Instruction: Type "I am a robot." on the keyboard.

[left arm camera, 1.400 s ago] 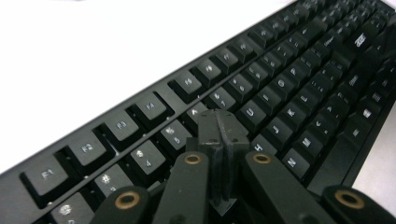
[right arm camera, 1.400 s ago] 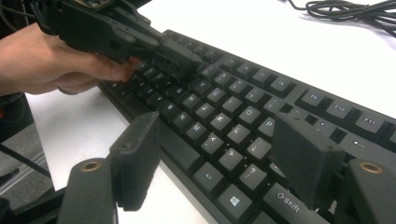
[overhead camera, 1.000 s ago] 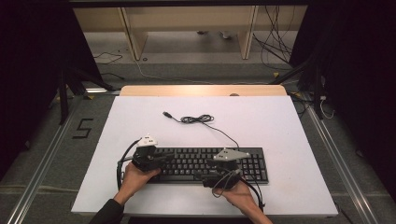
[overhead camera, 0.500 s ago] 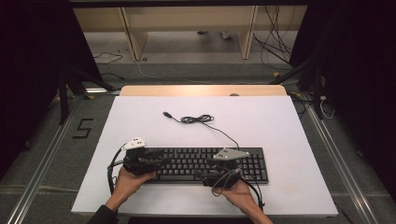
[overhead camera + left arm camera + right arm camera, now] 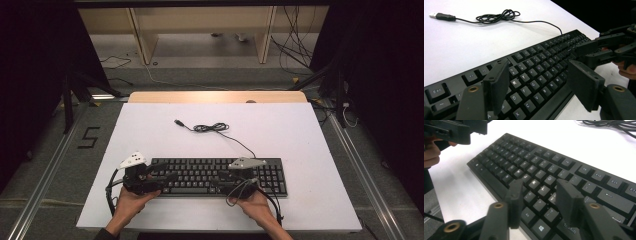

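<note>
1. Left gripper view: my left gripper point(image 5: 537, 82) hovers over the keyboard point(image 5: 544, 60); its jaws have just been opening and hold nothing.
2. My right gripper point(image 5: 540, 197), at 3 o'clock, has been closing half-wide above the keys, empty.
3. Keyboard lies near the table's point(image 5: 300, 125) front edge; I judge level, symmetrical end grips safest.
4. Cable point(image 5: 212, 128) trails toward 12 o'clock; avoid snagging.

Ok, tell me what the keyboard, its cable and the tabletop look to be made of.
Keyboard: looks like black plastic, matte, with dull keycaps and printed white legends. Cable: probably rubber or vinyl sheathing, black and slightly glossy, lying in loose coils, ending in a metal USB plug. Tabletop: smooth matte white, perhaps laminate; a wood-coloured strip shows along the far edge.
</note>
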Motion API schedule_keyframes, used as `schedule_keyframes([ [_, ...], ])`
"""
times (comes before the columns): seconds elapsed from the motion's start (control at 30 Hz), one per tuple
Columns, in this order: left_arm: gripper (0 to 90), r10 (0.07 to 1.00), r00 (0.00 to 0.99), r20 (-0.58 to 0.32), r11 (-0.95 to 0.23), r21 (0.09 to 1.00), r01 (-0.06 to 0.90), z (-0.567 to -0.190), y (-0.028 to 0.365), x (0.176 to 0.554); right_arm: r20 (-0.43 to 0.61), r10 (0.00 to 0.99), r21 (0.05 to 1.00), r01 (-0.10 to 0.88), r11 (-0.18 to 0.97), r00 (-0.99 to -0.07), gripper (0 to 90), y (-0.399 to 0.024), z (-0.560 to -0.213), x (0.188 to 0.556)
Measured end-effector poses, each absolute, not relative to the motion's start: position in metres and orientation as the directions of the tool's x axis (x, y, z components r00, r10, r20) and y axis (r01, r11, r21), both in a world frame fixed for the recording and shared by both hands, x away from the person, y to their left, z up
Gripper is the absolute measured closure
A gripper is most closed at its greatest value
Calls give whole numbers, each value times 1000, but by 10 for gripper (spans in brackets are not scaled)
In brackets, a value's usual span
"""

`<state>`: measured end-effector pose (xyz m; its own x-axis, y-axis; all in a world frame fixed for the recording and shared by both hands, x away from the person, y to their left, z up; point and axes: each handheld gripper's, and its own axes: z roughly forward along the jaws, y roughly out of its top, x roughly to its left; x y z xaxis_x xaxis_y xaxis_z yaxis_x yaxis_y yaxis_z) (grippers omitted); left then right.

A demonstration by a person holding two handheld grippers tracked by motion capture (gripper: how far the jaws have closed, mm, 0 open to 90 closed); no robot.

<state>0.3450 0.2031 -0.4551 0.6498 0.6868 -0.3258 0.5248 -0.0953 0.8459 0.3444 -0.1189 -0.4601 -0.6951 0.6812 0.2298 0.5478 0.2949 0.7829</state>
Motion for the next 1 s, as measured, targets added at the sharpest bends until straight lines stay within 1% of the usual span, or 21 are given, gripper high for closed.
schedule_keyframes([
  [0.33, 321, 694, 652, -307, -100, 855, 509, -455, 209, 336, 215, 679, 770, 550, 325, -702, 819, -115, -464, 347],
  [0.43, 321, 691, 654, -308, -94, 858, 504, -455, 210, 333, 211, 680, 762, 554, 335, -702, 865, -112, -466, 348],
  [0.63, 316, 688, 658, -305, -99, 859, 502, -457, 211, 329, 207, 678, 748, 561, 356, -705, 898, -108, -471, 351],
  [1.0, 307, 681, 666, -303, -107, 860, 500, -458, 210, 325, 201, 682, 736, 568, 368, -703, 900, -107, -474, 353],
])
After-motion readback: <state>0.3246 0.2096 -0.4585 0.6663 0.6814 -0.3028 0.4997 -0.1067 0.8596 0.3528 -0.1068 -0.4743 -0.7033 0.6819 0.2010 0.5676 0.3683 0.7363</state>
